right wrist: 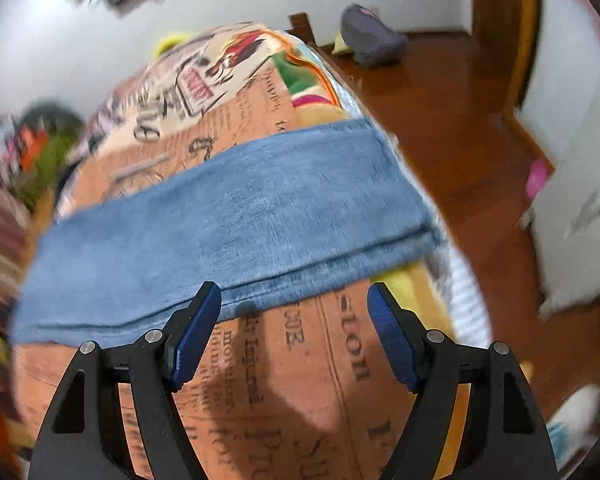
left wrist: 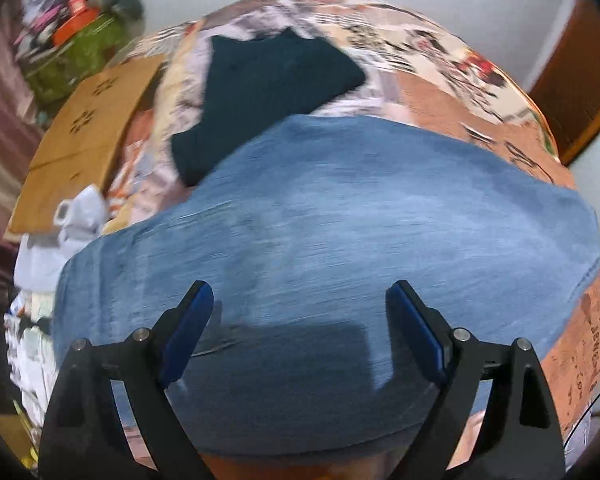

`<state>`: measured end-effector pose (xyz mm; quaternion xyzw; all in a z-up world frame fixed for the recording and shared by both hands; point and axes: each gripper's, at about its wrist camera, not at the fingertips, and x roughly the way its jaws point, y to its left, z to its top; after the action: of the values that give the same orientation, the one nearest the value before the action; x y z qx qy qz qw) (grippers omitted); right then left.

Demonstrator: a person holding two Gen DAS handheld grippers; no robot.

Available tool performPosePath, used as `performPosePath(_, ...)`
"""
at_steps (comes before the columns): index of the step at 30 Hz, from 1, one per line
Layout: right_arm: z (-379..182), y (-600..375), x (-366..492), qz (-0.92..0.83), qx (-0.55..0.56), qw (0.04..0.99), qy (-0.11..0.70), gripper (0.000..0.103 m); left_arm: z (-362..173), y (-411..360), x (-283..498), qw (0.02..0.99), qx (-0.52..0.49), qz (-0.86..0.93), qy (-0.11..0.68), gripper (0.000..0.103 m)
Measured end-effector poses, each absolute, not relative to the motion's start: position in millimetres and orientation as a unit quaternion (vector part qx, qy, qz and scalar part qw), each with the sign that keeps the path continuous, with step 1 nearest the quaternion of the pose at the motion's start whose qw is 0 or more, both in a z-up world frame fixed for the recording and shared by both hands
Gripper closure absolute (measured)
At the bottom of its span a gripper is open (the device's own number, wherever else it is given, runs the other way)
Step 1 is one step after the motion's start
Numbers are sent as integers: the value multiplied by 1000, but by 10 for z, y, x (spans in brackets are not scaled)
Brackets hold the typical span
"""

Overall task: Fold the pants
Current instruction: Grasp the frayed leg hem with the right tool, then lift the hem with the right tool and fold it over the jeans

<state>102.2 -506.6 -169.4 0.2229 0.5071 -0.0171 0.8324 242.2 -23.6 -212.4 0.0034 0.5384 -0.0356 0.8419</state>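
Note:
Blue denim pants [left wrist: 340, 232] lie flat across a bed with a newspaper-print cover [left wrist: 440, 80]. My left gripper [left wrist: 299, 292] is open and empty, hovering just above the wide part of the pants. In the right wrist view the pants' legs [right wrist: 228, 220] stretch as a long strip toward the bed's right edge, hem at the far right. My right gripper [right wrist: 294, 294] is open and empty, just above the pants' near edge, over the bed cover [right wrist: 300, 360]. Both views are blurred by motion.
A dark folded garment [left wrist: 268, 92] lies on the bed behind the pants. A cardboard box [left wrist: 88, 136] and white clutter [left wrist: 76, 216] sit at the bed's left. Wooden floor [right wrist: 460, 120] runs along the bed's right side, with a grey bag [right wrist: 370, 38] on it.

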Motion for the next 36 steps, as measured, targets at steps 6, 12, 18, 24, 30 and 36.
performPosePath(6, -1970, -5278, 1044, -25, 301, 805, 510, 31, -2155, -830, 2514, 842, 51, -64, 533, 12)
performPosePath(12, -1991, -5506, 1124, -47, 351, 800, 483, 46, -2216, -1202, 2632, 835, 64, -92, 539, 12)
performPosePath(18, -1960, -5636, 1239, -66, 334, 810, 478, 92, -2267, -1447, 2724, 831, 65, -104, 542, 12)
performPosePath(24, -1771, -5658, 1233, -79, 308, 837, 446, 96, -2262, -1575, 2766, 832, 74, -111, 538, 12)
performPosePath(30, -1252, -5410, 1259, -66, 260, 878, 397, 97, -2063, -1497, 2657, 846, 57, -124, 515, 12)
performPosePath(36, -483, -4897, 1301, -2, 213, 921, 327, 97, -1684, -1339, 2487, 875, 51, -124, 465, 12)
